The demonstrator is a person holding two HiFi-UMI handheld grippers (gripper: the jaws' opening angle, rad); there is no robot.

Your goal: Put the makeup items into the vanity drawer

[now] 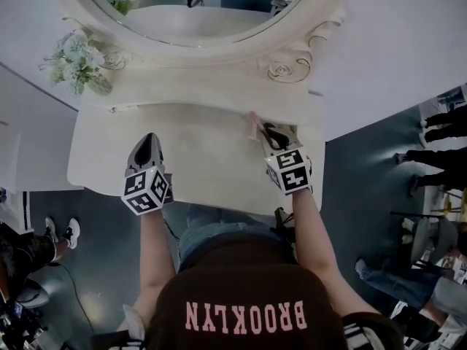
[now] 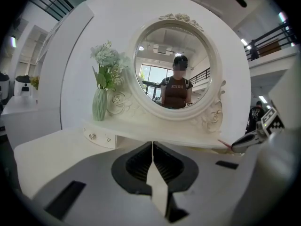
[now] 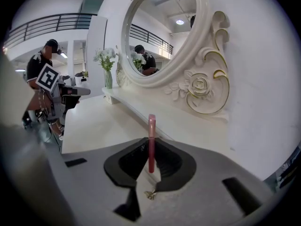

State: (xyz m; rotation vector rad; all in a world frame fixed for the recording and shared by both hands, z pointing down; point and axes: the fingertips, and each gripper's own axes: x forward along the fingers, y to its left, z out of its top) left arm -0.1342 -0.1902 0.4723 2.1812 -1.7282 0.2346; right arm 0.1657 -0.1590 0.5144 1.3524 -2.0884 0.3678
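A slim pink makeup stick stands clamped between the jaws of my right gripper, its tip pointing toward the mirror base. In the head view that gripper hovers over the vanity top's back right, the makeup stick poking out to the left. My left gripper is shut and holds nothing, above the tabletop's left half; its jaws meet in a thin line. A small closed drawer with two knobs sits under the mirror shelf at the left.
The white vanity tabletop ends in a front edge close to the person's body. A big oval mirror rises at the back. A green vase of white flowers stands on the shelf at the left. People stand on the floor at the right.
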